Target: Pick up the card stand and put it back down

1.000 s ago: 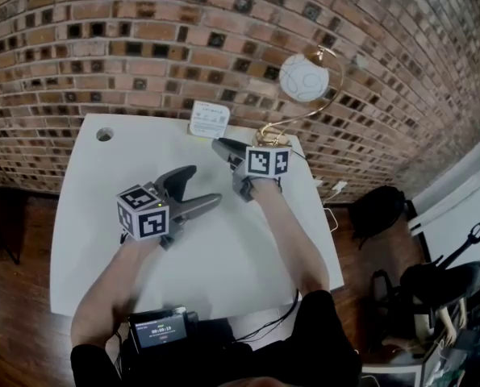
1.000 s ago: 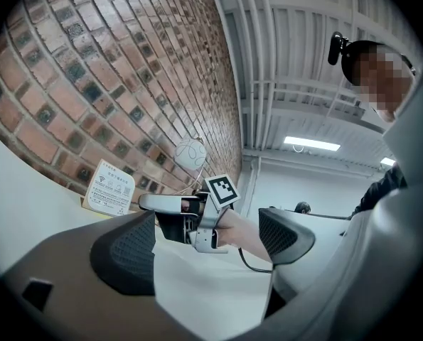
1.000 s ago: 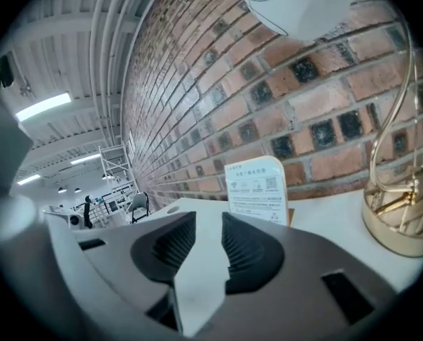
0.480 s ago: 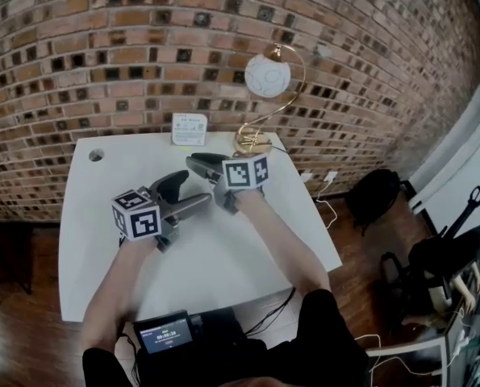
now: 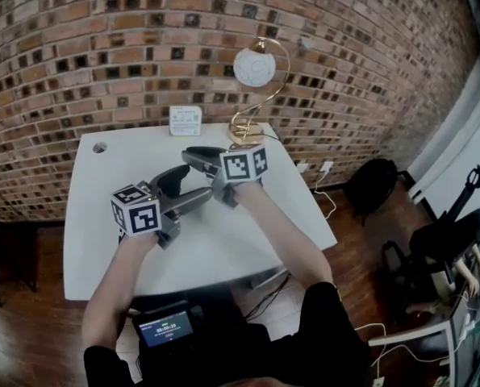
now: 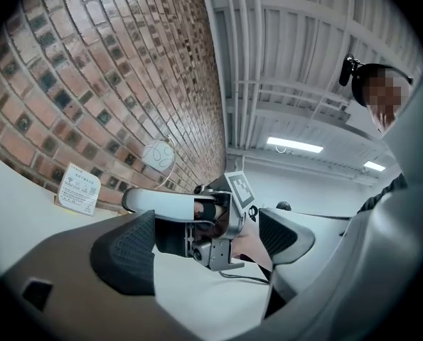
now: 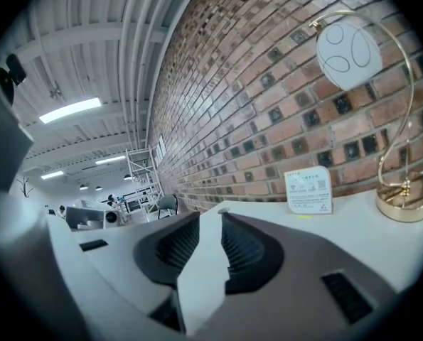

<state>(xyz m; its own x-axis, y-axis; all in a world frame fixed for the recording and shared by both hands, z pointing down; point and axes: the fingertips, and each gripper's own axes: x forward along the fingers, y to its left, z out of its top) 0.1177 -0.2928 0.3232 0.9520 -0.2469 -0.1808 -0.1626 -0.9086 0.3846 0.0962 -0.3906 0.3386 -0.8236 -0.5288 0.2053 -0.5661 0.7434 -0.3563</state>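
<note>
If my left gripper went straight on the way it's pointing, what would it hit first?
Probably the right gripper: it sits straight between the left gripper's open jaws, though depth is unclear. The right gripper's jaws have just been closing with nothing between them.

L gripper jaws wide apart, empty, R gripper jaws just closing, narrow gap, nothing betw.

The dark pads on my left gripper look matt and finely stippled. The flat white tabletop is smooth and matt, the red-brown brick wall rough, the curved gold metal lamp stand glossy, the brown wood floor polished.
</note>
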